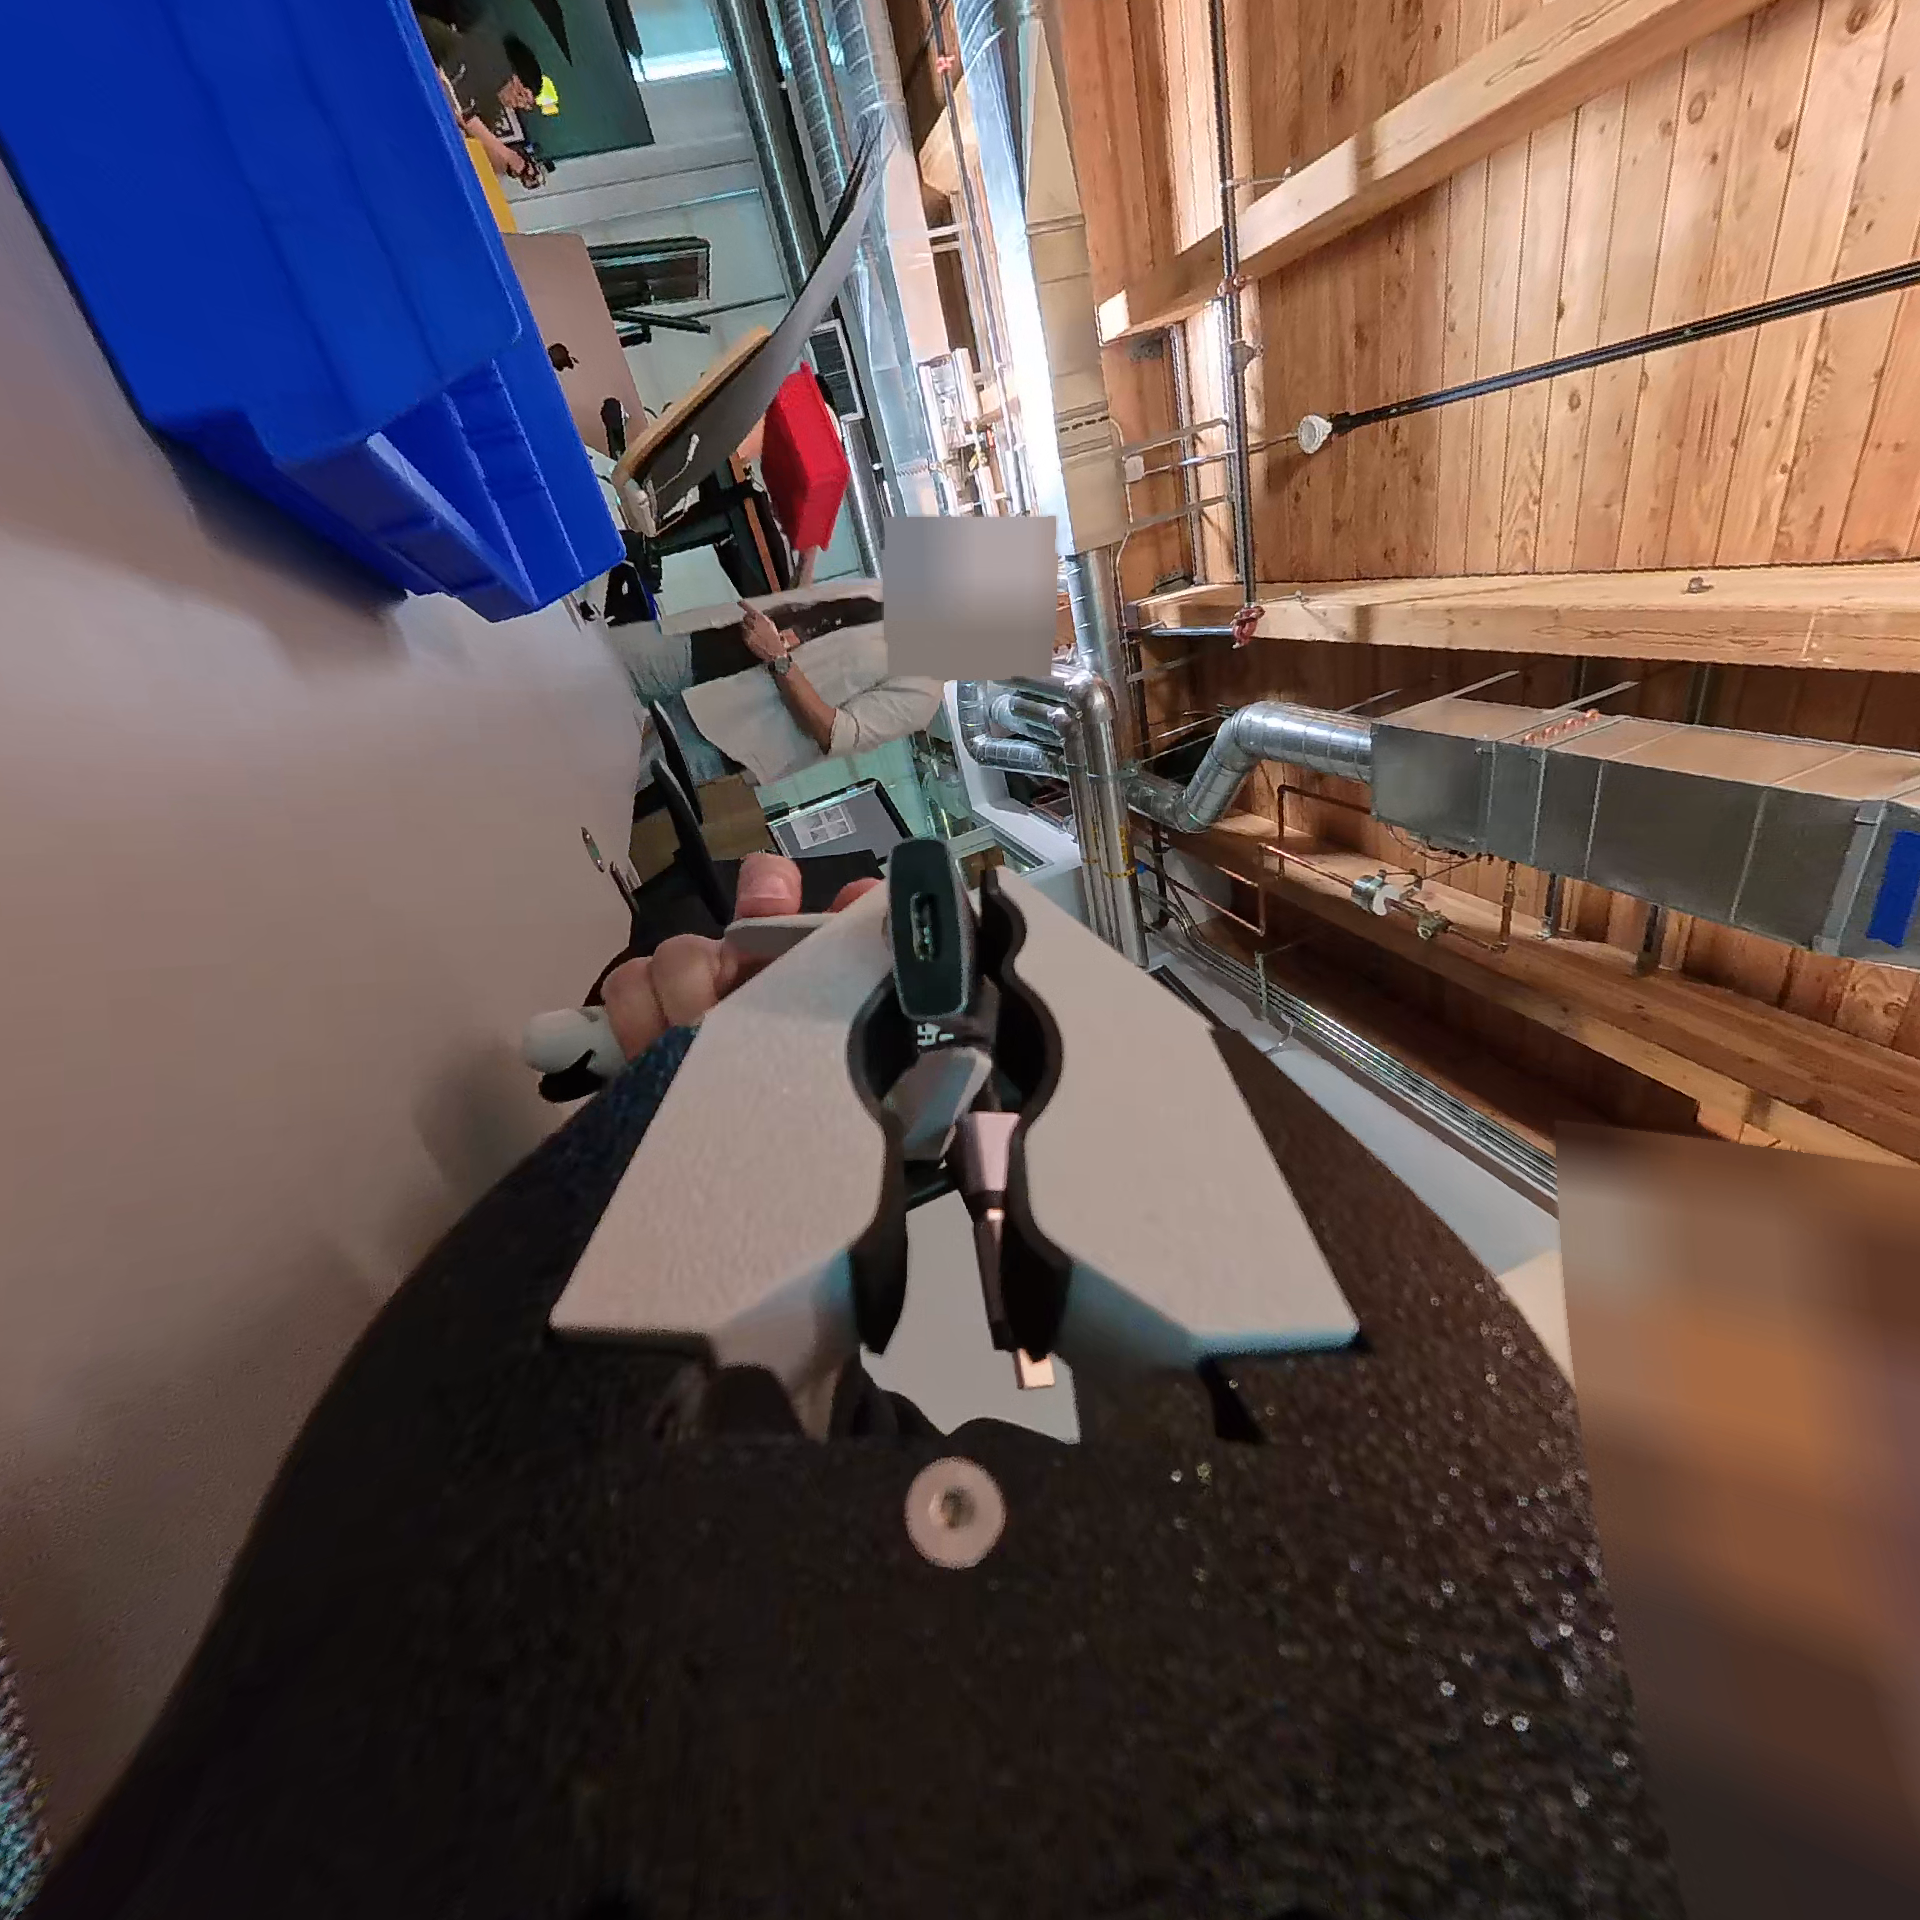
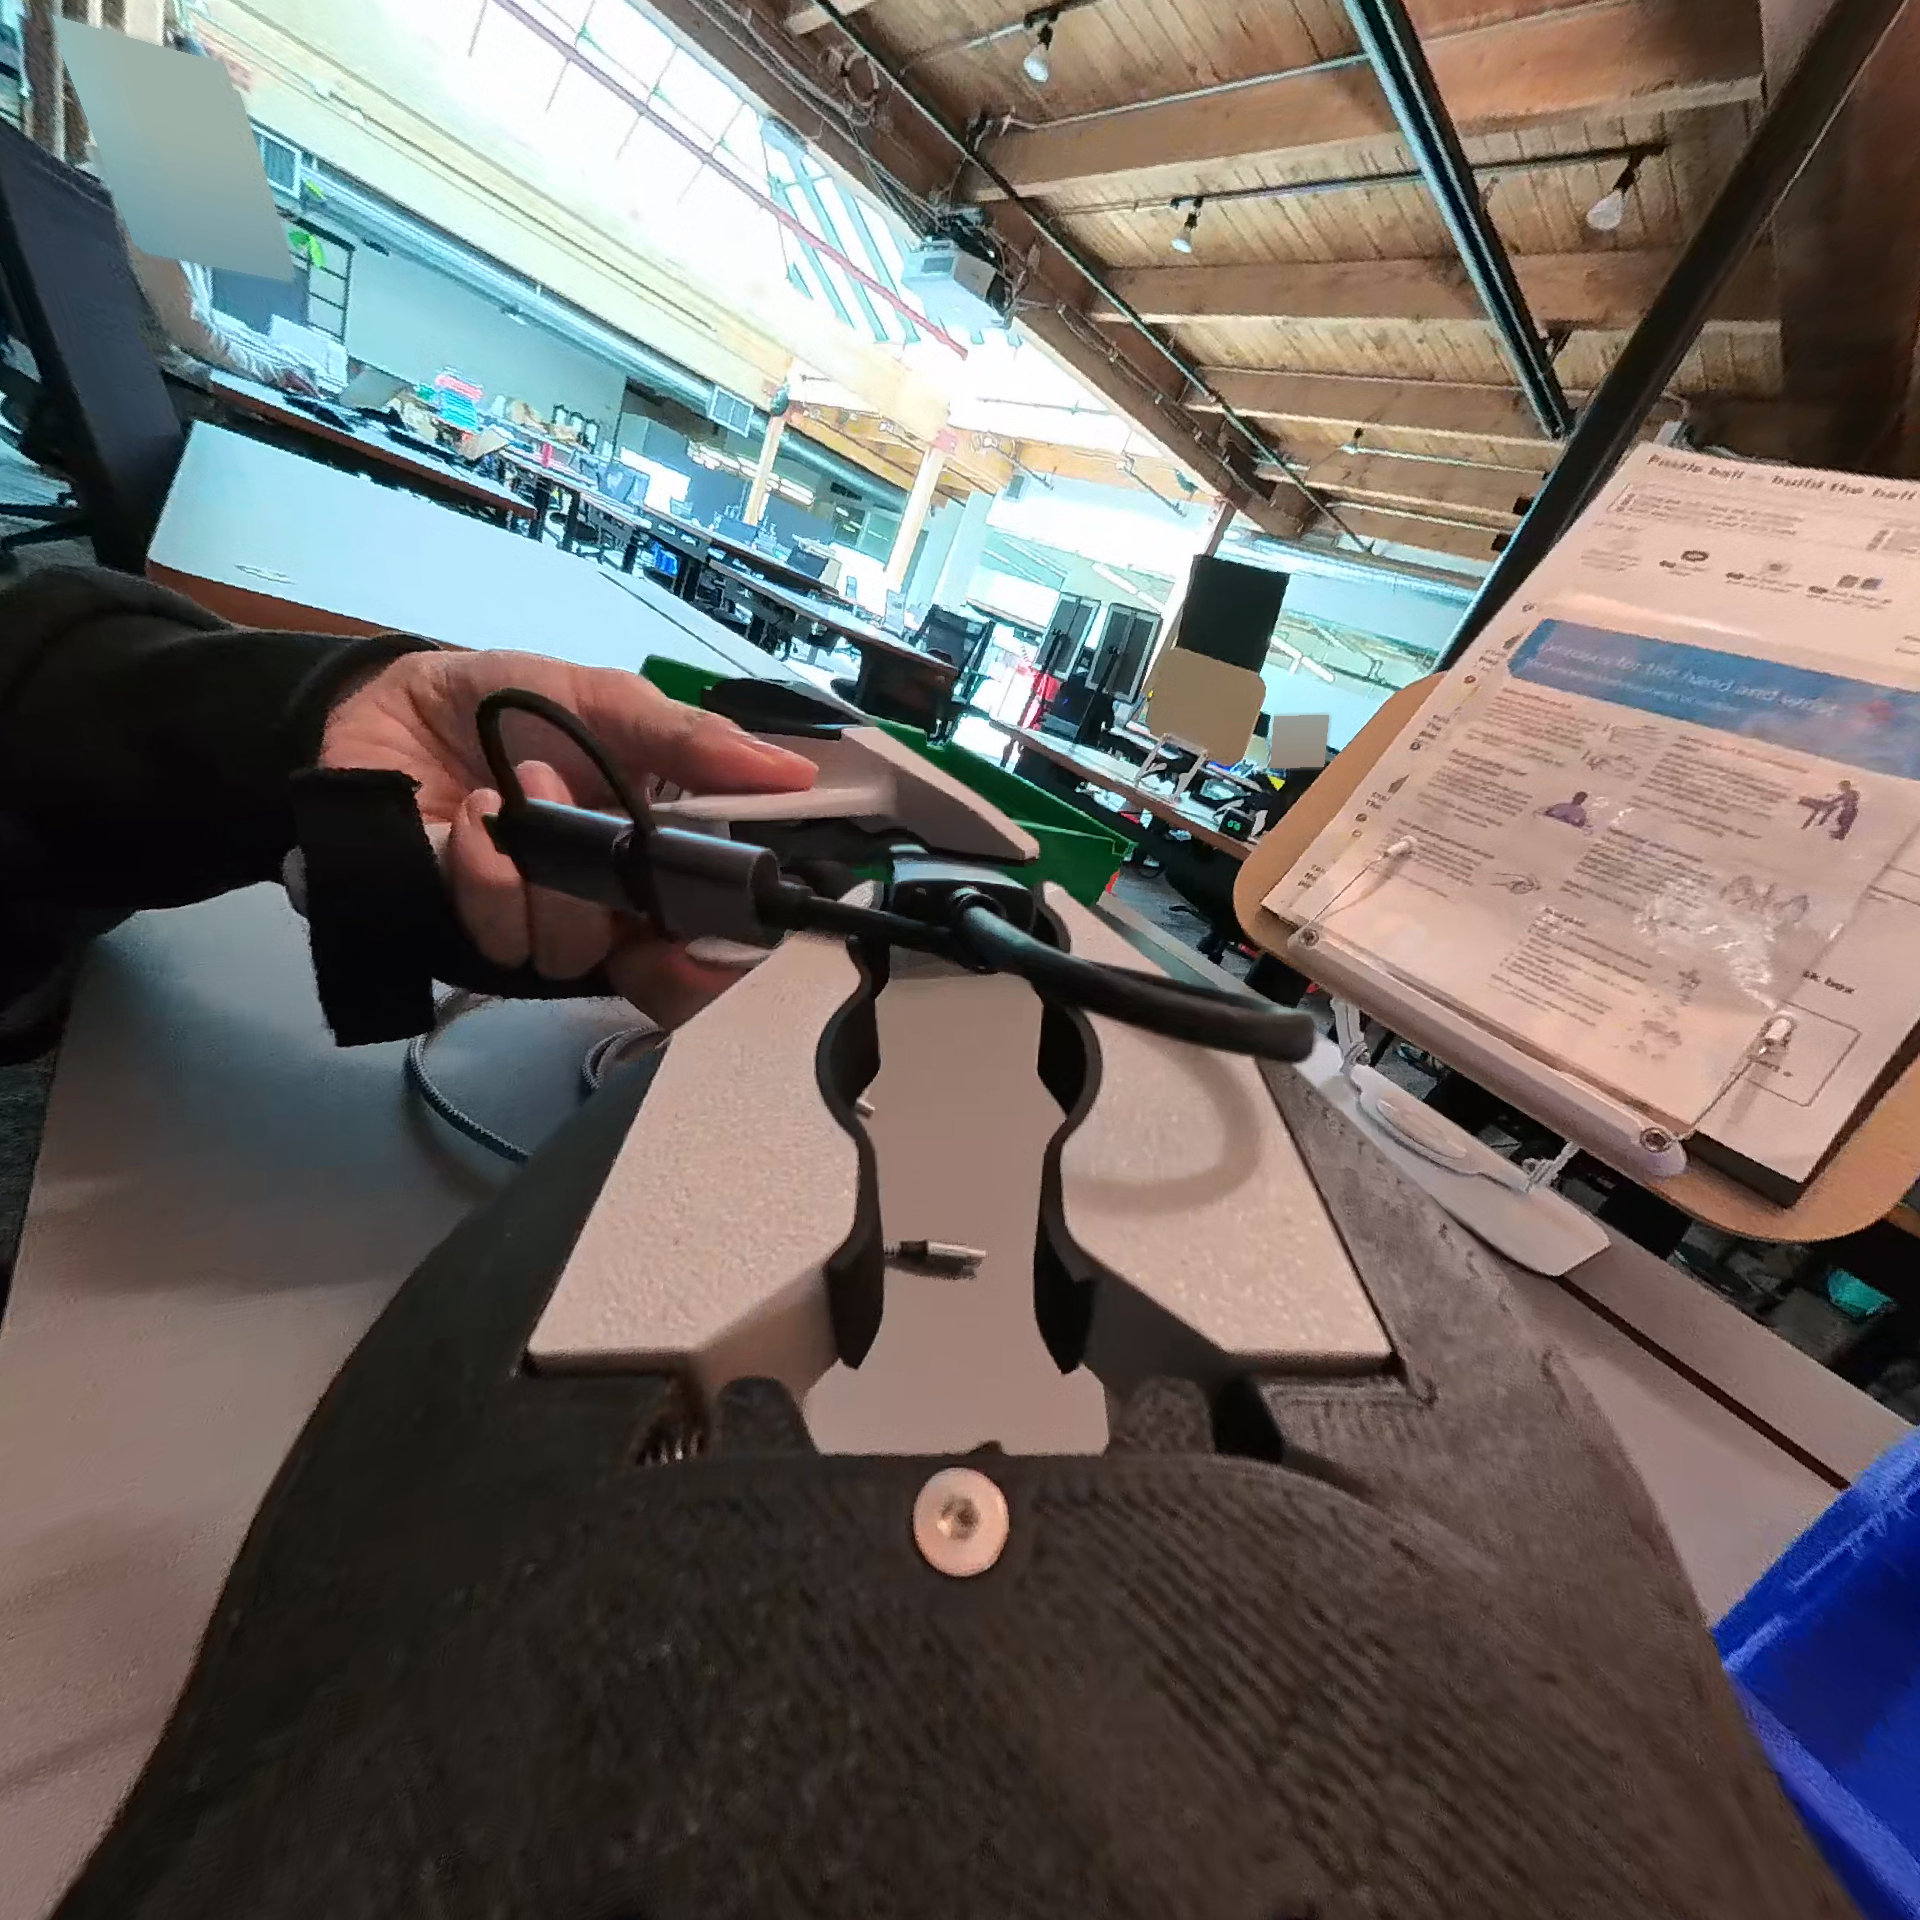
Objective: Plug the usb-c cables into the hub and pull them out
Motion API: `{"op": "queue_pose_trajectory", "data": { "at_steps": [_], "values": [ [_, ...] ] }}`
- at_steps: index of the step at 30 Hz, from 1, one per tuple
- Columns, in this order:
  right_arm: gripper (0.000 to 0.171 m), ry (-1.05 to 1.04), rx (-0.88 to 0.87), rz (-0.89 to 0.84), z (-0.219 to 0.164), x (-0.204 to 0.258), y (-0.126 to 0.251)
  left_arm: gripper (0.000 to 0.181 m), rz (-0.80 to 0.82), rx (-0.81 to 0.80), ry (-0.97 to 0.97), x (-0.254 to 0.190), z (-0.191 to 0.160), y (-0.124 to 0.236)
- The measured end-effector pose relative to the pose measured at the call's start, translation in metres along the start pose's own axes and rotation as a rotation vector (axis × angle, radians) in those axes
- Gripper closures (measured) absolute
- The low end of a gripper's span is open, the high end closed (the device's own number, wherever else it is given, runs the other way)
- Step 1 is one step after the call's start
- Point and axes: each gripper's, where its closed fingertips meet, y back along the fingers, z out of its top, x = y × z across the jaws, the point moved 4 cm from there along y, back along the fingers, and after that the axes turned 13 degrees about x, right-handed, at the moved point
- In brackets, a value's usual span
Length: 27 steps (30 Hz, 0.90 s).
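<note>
- One dark grey metal USB-C hub [image 1: 932,940], its port facing the camera, is pinched between the left gripper [image 1: 940,971] fingers, held in the air above the white table [image 2: 208,1195].
- One black cable [image 2: 1122,971] curves across the right gripper [image 2: 951,940], whose fingers stand spread.
- One loose silver plug [image 2: 935,1254] lies on the table.
- One clipboard of printed sheets [image 2: 1621,862].

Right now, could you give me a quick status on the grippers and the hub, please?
Left hand-held gripper shut on hub. Right hand-held gripper parted, grip unclear. Black cable crosses its tips.
</note>
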Motion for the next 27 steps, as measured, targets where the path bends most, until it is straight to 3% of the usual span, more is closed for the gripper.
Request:
{"op": "queue_pose_trajectory", "data": {
  "at_steps": [10, 16, 21, 25, 27],
  "values": [
    [0.149, -0.06, -0.034, 0.029, 0.01, 0.001, -0.001, 0.173, 0.014, 0.009, -0.032, -0.004, -0.001, -0.001],
    [0.149, -0.179, 0.02, 0.022, -0.005, -0.001, -0.017, 0.17, 0.115, -0.063, -0.056, 0.008, 0.011, 0.012],
    [0.149, -0.273, -0.061, 0.048, 0.0, -0.007, -0.014, 0.157, 0.316, -0.002, -0.345, -0.001, 0.011, 0.01],
    [0.149, -0.32, -0.089, 0.016, -0.004, -0.016, -0.005, 0.131, 0.551, 0.106, -0.584, -0.003, 0.009, 0.011],
    [0.149, -0.353, -0.126, -0.019, -0.005, -0.025, 0.004, 0.131, 0.632, 0.113, -0.679, -0.006, 0.011, 0.016]
  ]
}}
